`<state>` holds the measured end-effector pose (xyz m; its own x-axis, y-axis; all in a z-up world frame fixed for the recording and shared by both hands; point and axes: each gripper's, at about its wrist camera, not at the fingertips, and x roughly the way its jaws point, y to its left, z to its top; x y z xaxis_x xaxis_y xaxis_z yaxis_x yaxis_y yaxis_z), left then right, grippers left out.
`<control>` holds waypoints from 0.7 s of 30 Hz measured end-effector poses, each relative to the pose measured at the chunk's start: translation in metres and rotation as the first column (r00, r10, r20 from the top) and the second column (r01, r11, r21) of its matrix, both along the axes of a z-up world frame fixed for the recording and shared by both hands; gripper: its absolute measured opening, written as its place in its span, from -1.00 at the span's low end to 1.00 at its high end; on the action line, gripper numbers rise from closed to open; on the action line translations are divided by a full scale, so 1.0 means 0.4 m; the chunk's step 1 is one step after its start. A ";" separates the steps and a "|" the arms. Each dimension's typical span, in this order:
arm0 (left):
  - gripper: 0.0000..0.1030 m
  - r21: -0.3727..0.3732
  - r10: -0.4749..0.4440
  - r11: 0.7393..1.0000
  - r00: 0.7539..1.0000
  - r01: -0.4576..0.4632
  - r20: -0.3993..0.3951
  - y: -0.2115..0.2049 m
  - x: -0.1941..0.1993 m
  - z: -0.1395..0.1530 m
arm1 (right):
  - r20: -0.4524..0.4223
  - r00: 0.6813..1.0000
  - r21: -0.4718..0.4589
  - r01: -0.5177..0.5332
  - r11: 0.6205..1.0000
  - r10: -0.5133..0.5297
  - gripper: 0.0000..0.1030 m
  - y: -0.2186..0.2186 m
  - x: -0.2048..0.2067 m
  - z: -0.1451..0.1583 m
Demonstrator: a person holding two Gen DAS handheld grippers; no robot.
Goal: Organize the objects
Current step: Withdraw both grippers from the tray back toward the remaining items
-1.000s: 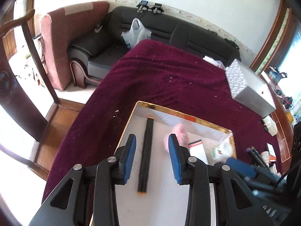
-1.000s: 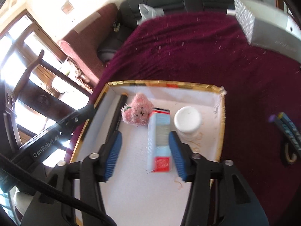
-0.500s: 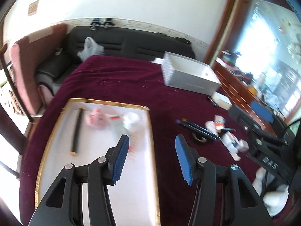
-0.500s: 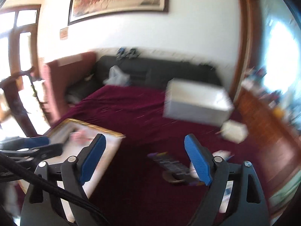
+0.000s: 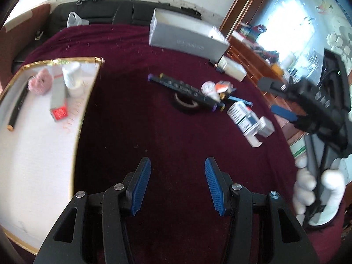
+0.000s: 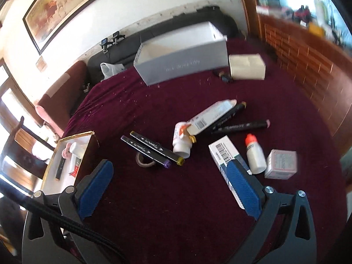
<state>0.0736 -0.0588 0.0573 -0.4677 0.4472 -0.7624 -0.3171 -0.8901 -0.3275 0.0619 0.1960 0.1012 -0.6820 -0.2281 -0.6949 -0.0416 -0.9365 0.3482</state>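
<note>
A gold-rimmed white tray (image 5: 87,101) lies at the left on the maroon cloth; it also shows in the right wrist view (image 6: 66,139). It holds a black marker (image 5: 16,107), a pink plush toy (image 5: 40,83), a grey and red box (image 5: 58,101) and a white jar (image 5: 71,77). Loose things lie to its right: two black markers (image 6: 151,149), a tape roll (image 6: 143,161), a white bottle (image 6: 181,140), a tube (image 6: 211,116), a green-white box (image 6: 222,156), a dropper bottle (image 6: 255,156) and a small box (image 6: 281,164). My left gripper (image 5: 177,186) is open over bare cloth. My right gripper (image 6: 169,189) is wide open above the cloth before the loose things.
A long grey box (image 6: 182,59) and a cream box (image 6: 246,67) stand at the back of the table. A black sofa (image 5: 123,11) is behind it. A wooden cabinet (image 6: 308,66) runs along the right. The gloved hand holding my right gripper (image 5: 316,187) shows in the left wrist view.
Both grippers have swung right, away from the tray to the cloth and the loose things. The grey and red box lies in the tray. Both sets of jaws have opened wider.
</note>
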 end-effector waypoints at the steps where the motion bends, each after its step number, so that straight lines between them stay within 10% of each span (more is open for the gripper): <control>1: -0.12 -0.011 0.000 1.000 1.000 0.000 0.004 0.009 -0.009 -0.013 | 0.008 1.000 -0.028 -0.016 0.999 0.017 1.00 0.007 -0.008 -0.009; 7: -0.12 -0.076 0.011 0.997 1.000 -0.013 -0.029 0.032 -0.036 -0.073 | 0.047 0.987 -0.150 -0.142 0.978 0.151 1.00 -0.029 -0.102 -0.051; 21: 0.03 0.046 0.006 0.999 1.000 -0.005 -0.015 0.001 -0.055 -0.116 | 0.206 0.935 -0.302 -0.219 0.928 0.288 1.00 -0.131 -0.310 -0.180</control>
